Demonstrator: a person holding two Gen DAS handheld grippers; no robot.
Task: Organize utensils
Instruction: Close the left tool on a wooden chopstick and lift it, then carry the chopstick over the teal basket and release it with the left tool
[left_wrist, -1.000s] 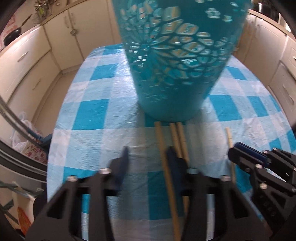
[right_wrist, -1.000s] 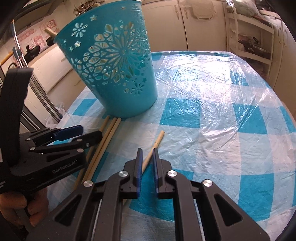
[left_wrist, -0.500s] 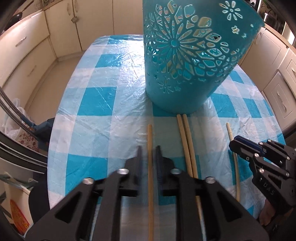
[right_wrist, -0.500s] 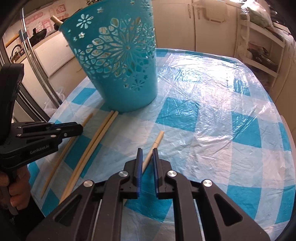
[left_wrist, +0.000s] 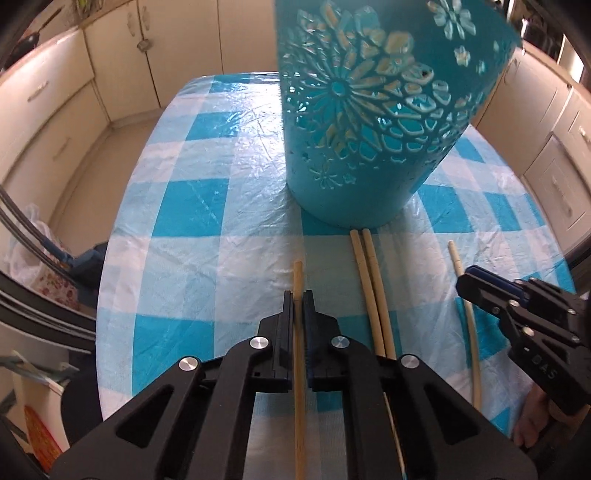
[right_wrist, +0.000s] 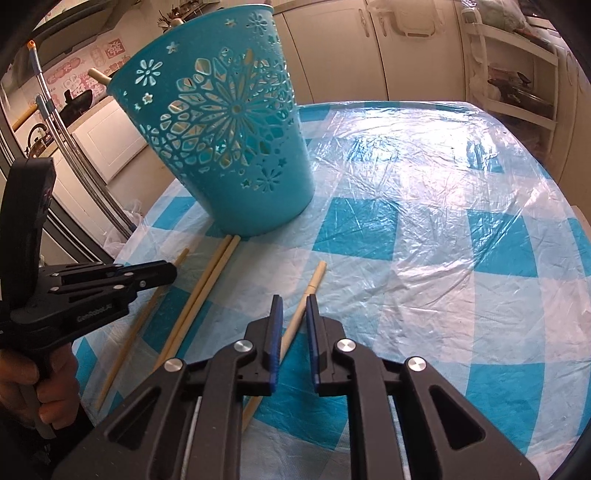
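Observation:
A teal cut-out basket (left_wrist: 369, 129) (right_wrist: 236, 147) stands on the blue-and-white checked tablecloth (left_wrist: 207, 206). Several wooden chopsticks lie in front of it. My left gripper (left_wrist: 298, 299) (right_wrist: 171, 273) is shut on the leftmost chopstick (left_wrist: 297, 273) (right_wrist: 147, 314), with both pads against it. A pair of chopsticks (left_wrist: 369, 288) (right_wrist: 207, 280) lies just to its right, touching the basket's foot. My right gripper (right_wrist: 293, 314) (left_wrist: 469, 284) hovers over a paler chopstick (right_wrist: 314, 280) (left_wrist: 467, 325). Its jaws stand a narrow gap apart, and the stick runs slantwise beneath them without being pinched.
One stick end (right_wrist: 98, 75) pokes over the basket's rim. A person's hand (right_wrist: 22, 384) holds the left gripper's handle. Cream cupboards (left_wrist: 55, 122) ring the table, a shelf unit (right_wrist: 517, 92) stands at the back right, and a plastic bag (left_wrist: 26, 254) lies on the floor at the left.
My left gripper pulled back from the basket, lined up over the leftmost chopstick and closed its wide jaws on it. The right gripper stayed over the pale chopstick.

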